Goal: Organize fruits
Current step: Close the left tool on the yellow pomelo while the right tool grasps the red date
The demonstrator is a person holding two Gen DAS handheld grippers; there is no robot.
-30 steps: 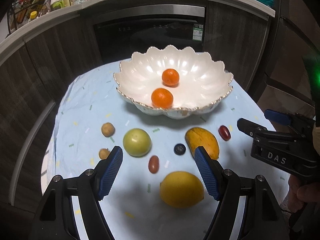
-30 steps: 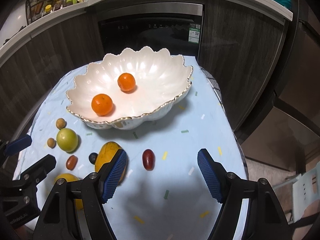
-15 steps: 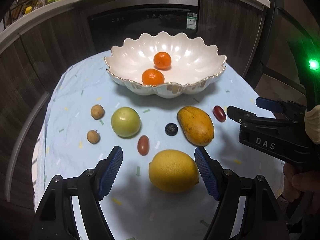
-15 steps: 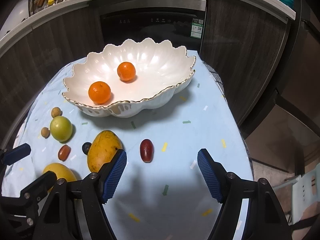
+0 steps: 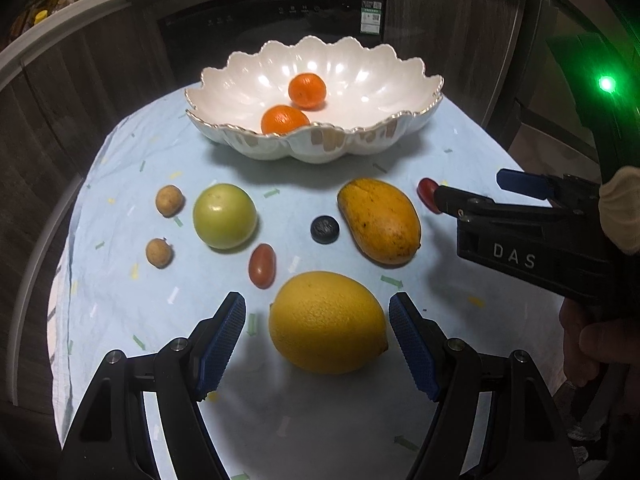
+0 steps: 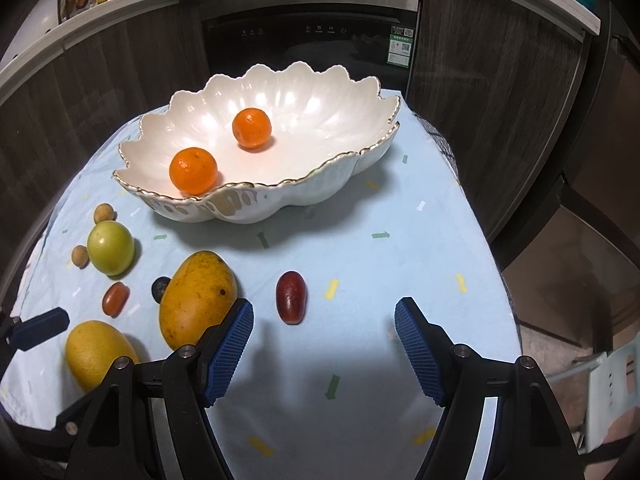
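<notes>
A white scalloped bowl (image 5: pixel 360 142) (image 6: pixel 320 196) holds two oranges (image 5: pixel 307 91) (image 6: pixel 193 170) at the table's far side. On the blue cloth lie a lemon (image 5: pixel 327 322), a mango (image 5: pixel 379 221) (image 6: pixel 198 299), a green fruit (image 5: pixel 224 216), a blueberry (image 5: pixel 325 229), a red cherry tomato (image 5: pixel 262 265) and a dark red grape (image 6: pixel 291 297). My left gripper (image 5: pixel 318 340) is open with the lemon between its fingers, not touching. My right gripper (image 6: pixel 324 354) is open, just before the grape and beside the mango.
Two small brown longans (image 5: pixel 169 200) lie at the left of the cloth. Dark cabinets and an oven (image 6: pixel 312 36) stand behind the table. The table edge drops off at the right (image 6: pixel 500 280). The right gripper's body (image 5: pixel 520 236) sits beside the mango.
Both grippers have moved down and forward toward the fruit. The lemon now sits between the left fingers; the grape and mango are closer to the right fingers. Both stay open.
</notes>
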